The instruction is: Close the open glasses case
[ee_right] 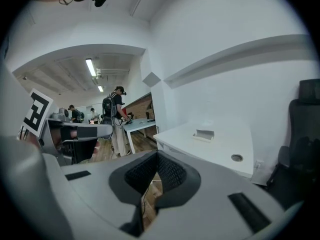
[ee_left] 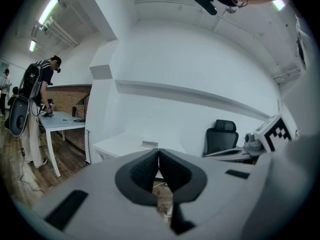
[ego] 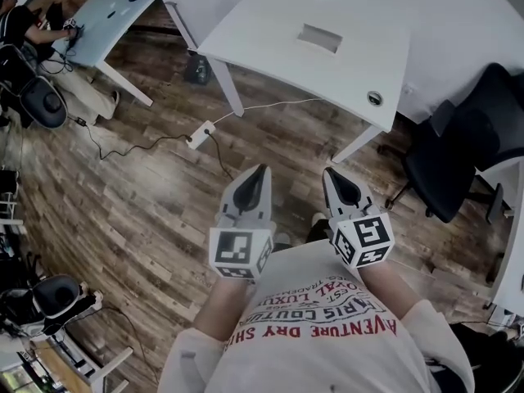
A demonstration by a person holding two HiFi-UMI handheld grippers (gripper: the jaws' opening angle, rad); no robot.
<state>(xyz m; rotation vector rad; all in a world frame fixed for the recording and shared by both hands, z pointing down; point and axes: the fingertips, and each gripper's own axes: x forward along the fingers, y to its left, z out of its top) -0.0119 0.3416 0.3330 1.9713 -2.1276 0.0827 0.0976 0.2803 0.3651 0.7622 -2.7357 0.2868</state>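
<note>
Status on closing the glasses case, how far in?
Done: nothing visible. In hand: nothing; left gripper and right gripper are shut and empty, held at the person's chest above the floor. Left: everything. The only candidate is a small pale object on the white table ahead, too small to tell whether it is the case.

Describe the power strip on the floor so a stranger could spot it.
Find the big white desk ahead. On the wood floor by its left leg lies the power strip. It's the only small white block there, with a white cable running right and a black one trailing left.
</note>
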